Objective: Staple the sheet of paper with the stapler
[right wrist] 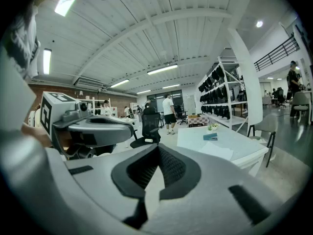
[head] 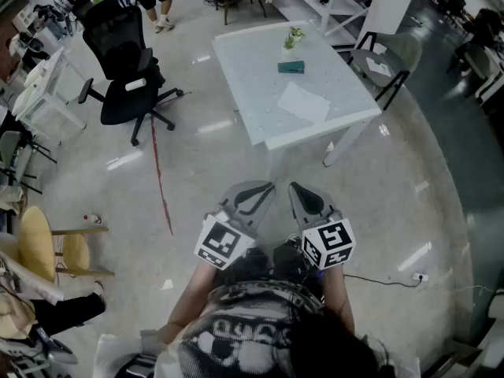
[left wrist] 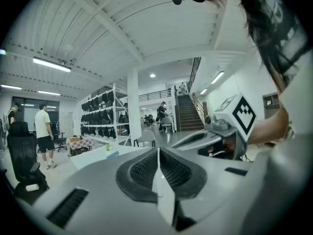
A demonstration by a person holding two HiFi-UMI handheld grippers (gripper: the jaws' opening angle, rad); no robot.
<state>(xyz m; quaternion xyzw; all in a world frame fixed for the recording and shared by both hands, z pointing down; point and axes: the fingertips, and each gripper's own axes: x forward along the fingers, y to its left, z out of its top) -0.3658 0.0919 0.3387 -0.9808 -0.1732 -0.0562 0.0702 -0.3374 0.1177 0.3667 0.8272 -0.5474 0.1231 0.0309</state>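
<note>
The work on the paper has not begun; this is the approach step. The person stands on the open floor, well apart from the white bench [head: 253,105], and holds both tools close to the body, side by side and pointing almost level toward it.

The left tongs [head: 262,189] are clenched: in the left gripper view the two dark pads meet along one line and nothing is between them. The right tongs [head: 298,190] are clenched in the same way and are also empty.

The sheet of paper [head: 303,102] lies flat on the near part of the bench, close to its front edge. The teal stapler [head: 290,67] lies behind it, near the sheet but apart from it, and a small plant [head: 293,38] stands further back. A black office chair [head: 126,77] is on the floor to the left, away from the direct way.

In my judgement the next move calls for walking up to the bench and opening at least one pair of tongs. One pair must take the stapler, and the other may need to steady the sheet so that its edge can go into the stapler mouth.
</note>
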